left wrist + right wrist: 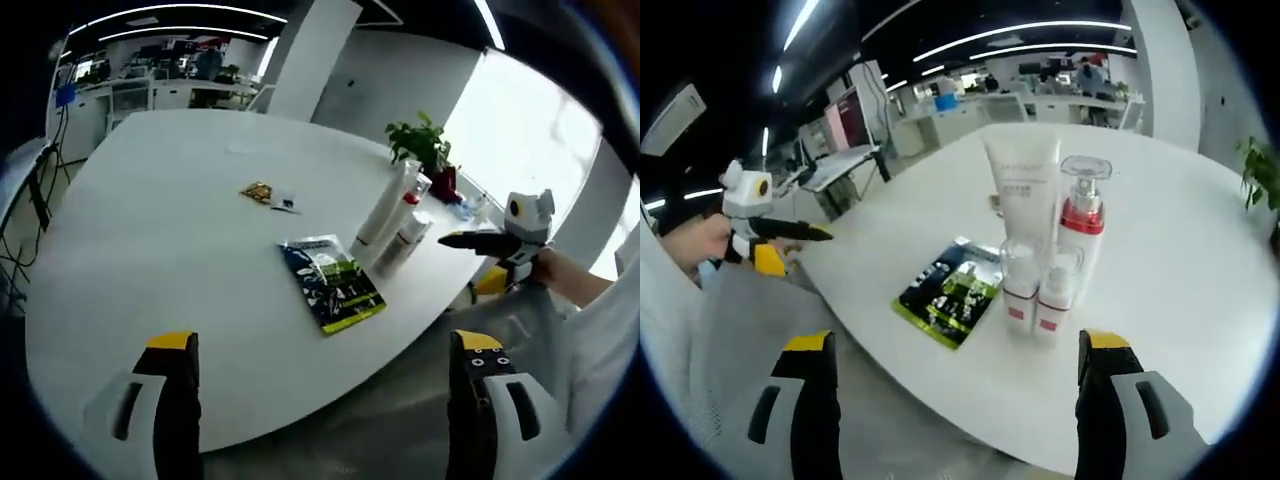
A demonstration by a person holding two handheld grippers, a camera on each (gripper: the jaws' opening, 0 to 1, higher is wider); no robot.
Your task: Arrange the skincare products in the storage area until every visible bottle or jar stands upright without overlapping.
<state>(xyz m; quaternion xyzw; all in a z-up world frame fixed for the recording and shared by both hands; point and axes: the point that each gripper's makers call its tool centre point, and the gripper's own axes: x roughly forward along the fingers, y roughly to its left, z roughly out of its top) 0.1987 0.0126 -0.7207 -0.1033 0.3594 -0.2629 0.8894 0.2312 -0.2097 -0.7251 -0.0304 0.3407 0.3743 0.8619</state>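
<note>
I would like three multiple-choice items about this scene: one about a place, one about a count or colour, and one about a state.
1. In the right gripper view, where does the dark sachet lie relative to the skincare products?
A. to their left on the table
B. on top of them
C. behind the tall tube

2. How many skincare containers stand grouped in the right gripper view?
A. two
B. four
C. six

3. What is the state of the right gripper?
A. shut on a bottle
B. shut on the sachet
C. open, holding nothing

Answers:
1. A, the sachet lies flat beside the group, apart from it.
2. B, the tall white tube, the red-collared pump bottle and two small bottles stand upright.
3. C, its jaws stand wide apart, short of the products.
</note>
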